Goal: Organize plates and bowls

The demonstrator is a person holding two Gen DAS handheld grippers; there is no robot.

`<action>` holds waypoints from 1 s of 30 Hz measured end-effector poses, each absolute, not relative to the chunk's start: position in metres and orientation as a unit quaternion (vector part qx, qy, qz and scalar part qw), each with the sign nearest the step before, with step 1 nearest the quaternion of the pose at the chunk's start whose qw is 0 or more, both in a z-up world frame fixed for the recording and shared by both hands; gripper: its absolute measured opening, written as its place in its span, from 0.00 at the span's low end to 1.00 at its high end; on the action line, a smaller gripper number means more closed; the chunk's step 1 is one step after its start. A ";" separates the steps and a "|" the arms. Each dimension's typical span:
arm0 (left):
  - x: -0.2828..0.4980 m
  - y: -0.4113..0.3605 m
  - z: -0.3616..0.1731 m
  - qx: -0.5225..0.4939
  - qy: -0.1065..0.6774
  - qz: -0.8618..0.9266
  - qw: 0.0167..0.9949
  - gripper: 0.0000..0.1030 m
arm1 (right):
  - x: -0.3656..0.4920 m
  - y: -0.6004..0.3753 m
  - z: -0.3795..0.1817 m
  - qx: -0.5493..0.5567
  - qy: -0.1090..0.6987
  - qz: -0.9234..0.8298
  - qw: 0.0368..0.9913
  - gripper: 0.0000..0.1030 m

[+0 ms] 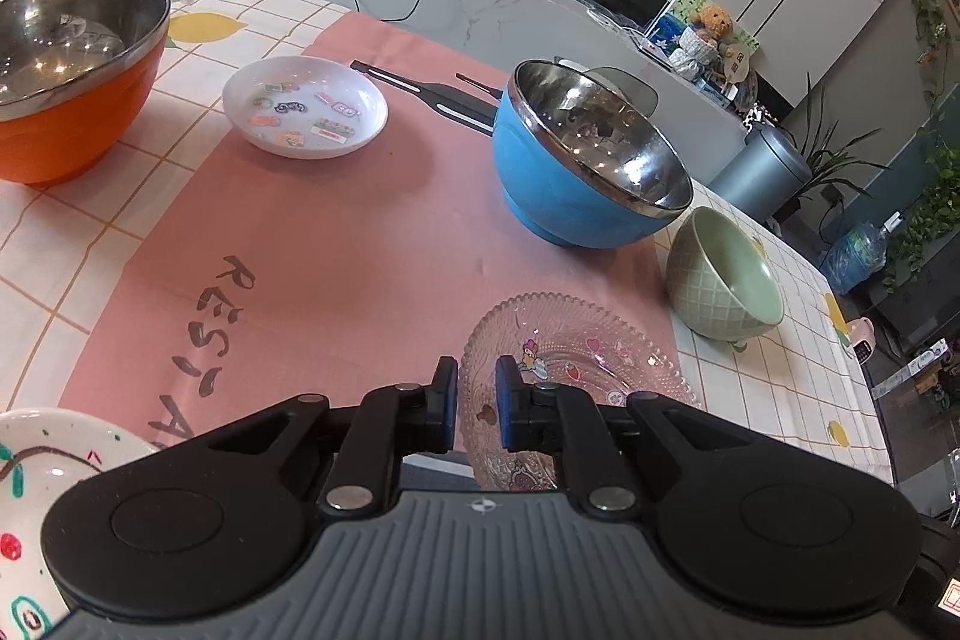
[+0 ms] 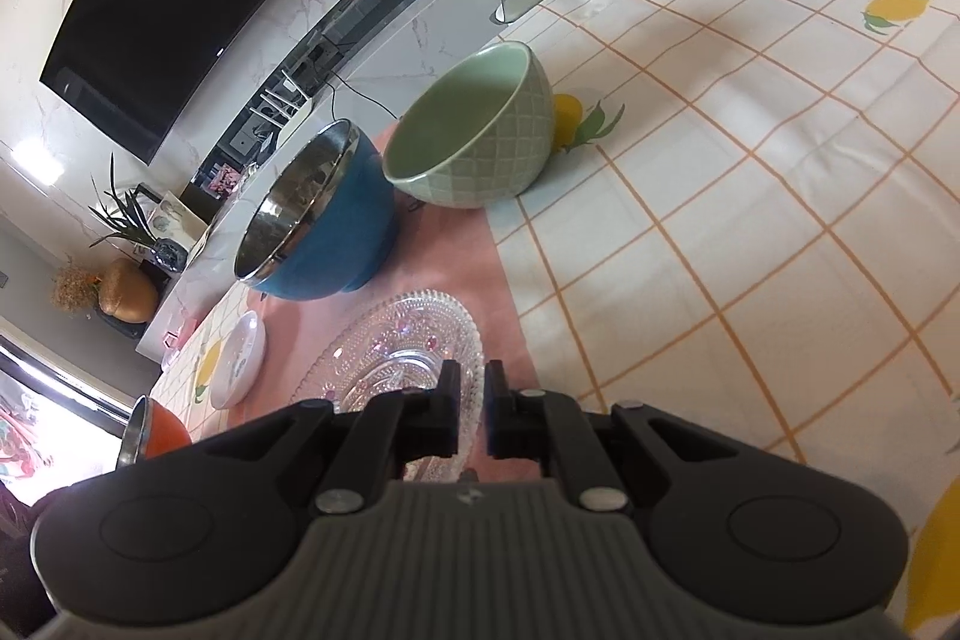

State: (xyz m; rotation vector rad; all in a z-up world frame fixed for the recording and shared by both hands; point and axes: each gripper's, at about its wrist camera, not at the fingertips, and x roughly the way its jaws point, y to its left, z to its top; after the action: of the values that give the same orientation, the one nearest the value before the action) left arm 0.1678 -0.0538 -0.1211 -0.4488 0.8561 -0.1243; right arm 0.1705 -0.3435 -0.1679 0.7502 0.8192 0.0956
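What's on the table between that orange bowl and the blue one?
A white dish with stickers inside, then black tongs lying on the pink mat, seen from the left wrist view between orange bowl and blue bowl.

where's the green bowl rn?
The green bowl stands upright on the lemon-check tablecloth, just off the pink mat's right edge, beside the blue bowl and behind the glass plate.
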 end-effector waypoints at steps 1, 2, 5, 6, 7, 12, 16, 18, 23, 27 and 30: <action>0.165 -0.053 -0.120 -0.218 0.410 -0.060 0.884 0.14 | 0.166 -0.343 -0.167 0.358 0.389 0.046 0.848 0.05; 0.162 -0.052 -0.119 -0.219 0.409 -0.060 0.884 0.14 | 0.163 -0.343 -0.167 0.361 0.390 0.046 0.846 0.05; 0.152 -0.049 -0.115 -0.222 0.407 -0.060 0.884 0.14 | 0.153 -0.344 -0.167 0.375 0.394 0.046 0.838 0.05; 0.149 -0.048 -0.114 -0.222 0.406 -0.060 0.885 0.14 | 0.150 -0.344 -0.167 0.377 0.395 0.046 0.837 0.05; 0.145 -0.048 -0.112 -0.223 0.405 -0.060 0.885 0.14 | 0.147 -0.343 -0.167 0.378 0.396 0.046 0.836 0.05; 0.127 -0.041 -0.106 -0.231 0.398 -0.055 0.886 0.14 | 0.130 -0.338 -0.161 0.379 0.393 0.048 0.836 0.05; 0.113 -0.031 -0.100 -0.238 0.389 -0.049 0.889 0.14 | 0.119 -0.331 -0.154 0.380 0.394 0.056 0.835 0.05; 0.106 -0.026 -0.096 -0.240 0.384 -0.044 0.891 0.14 | 0.114 -0.326 -0.151 0.379 0.394 0.062 0.835 0.05; 0.089 -0.006 -0.091 -0.254 0.372 -0.028 0.892 0.14 | 0.106 -0.308 -0.142 0.373 0.393 0.078 0.836 0.05; 0.074 0.014 -0.087 -0.266 0.362 -0.013 0.894 0.14 | 0.101 -0.290 -0.136 0.368 0.397 0.095 0.835 0.05; 0.062 0.033 -0.086 -0.271 0.354 0.000 0.895 0.14 | 0.099 -0.272 -0.133 0.362 0.402 0.112 0.834 0.05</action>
State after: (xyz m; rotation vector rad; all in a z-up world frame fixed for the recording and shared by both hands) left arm 0.0616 0.0329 -0.0856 -0.5612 0.7343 -0.0002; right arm 0.0987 -0.2722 -0.1335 0.7661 0.8525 0.2373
